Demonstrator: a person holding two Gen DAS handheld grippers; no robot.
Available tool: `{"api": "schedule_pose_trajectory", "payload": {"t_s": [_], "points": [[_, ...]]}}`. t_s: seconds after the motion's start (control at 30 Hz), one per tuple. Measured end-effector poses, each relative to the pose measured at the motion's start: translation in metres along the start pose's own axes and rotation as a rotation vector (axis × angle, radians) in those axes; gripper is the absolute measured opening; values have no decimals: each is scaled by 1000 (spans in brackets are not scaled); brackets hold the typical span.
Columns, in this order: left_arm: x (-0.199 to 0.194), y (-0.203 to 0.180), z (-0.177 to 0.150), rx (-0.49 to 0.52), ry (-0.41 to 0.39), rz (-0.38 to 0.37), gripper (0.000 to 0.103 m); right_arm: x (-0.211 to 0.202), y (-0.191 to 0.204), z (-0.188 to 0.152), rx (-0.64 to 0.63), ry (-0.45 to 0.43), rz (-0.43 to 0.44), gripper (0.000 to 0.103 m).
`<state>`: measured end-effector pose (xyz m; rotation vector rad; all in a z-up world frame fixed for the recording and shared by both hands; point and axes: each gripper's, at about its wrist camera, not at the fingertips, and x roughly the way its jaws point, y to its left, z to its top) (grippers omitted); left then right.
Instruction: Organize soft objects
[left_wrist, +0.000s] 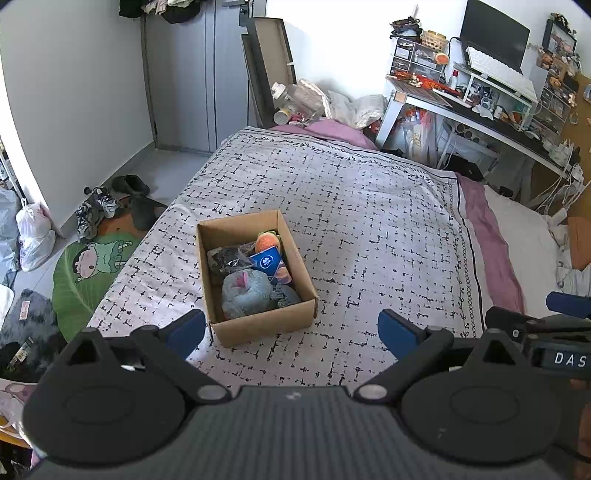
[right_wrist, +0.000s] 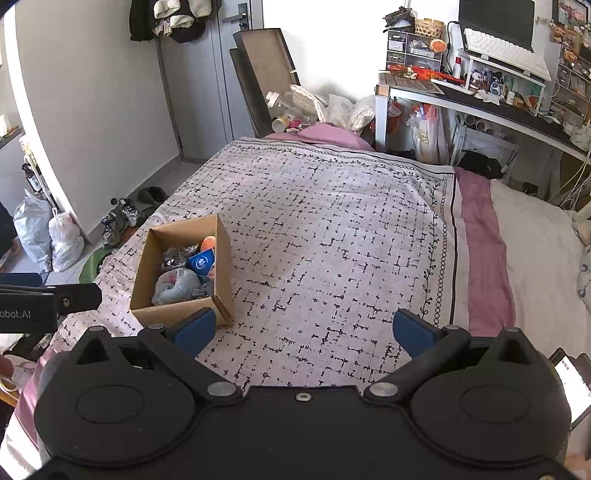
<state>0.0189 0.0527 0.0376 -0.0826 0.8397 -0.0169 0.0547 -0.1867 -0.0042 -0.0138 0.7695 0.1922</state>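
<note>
You hold both grippers above the near edge of the bed (left_wrist: 369, 206), and neither has anything in it: the left gripper (left_wrist: 291, 328) has its blue fingers (left_wrist: 186, 330) spread wide with only bedspread between them, and the right gripper (right_wrist: 303, 330) is just as wide open and empty. The soft things all sit inside the open cardboard box (left_wrist: 264, 323), which rests on the bedspread ahead of your left gripper and off to the left of your right one: a grey plush (left_wrist: 247, 291) at the near end, an orange plush (left_wrist: 267, 240) at the far end, a dark crinkled bag (left_wrist: 229, 258) beside it, and a blue tagged packet (left_wrist: 267, 261) in the middle. No loose soft item shows on the patterned cover around the box, so the gathering looks finished or close to it. If anything is left, it is likely tidying the contents or shifting the box; for that, bring one gripper down over a box wall and close gently, since thin cardboard buckles.
</note>
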Motion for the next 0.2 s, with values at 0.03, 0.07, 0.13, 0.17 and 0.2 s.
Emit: {"api": "schedule_pose_trajectory", "payload": {"t_s": [0.03,0.07,0.13,0.17,0.2], "points": [[0,0,0,3,-1,0,99,0,0,-1,1,1,-1,103],[1,-1,1,4,0,-1,99,1,-1,0,2,2,-2,103],[2,-1,1,7,1,-5,99,2,-1,-1,3,4,-4,103],[3,0,2,9,0,-8,99,3,1,-1,4,3,-6,103],[4,0,2,10,0,-11,99,4,2,0,2,1,-8,103]]}}
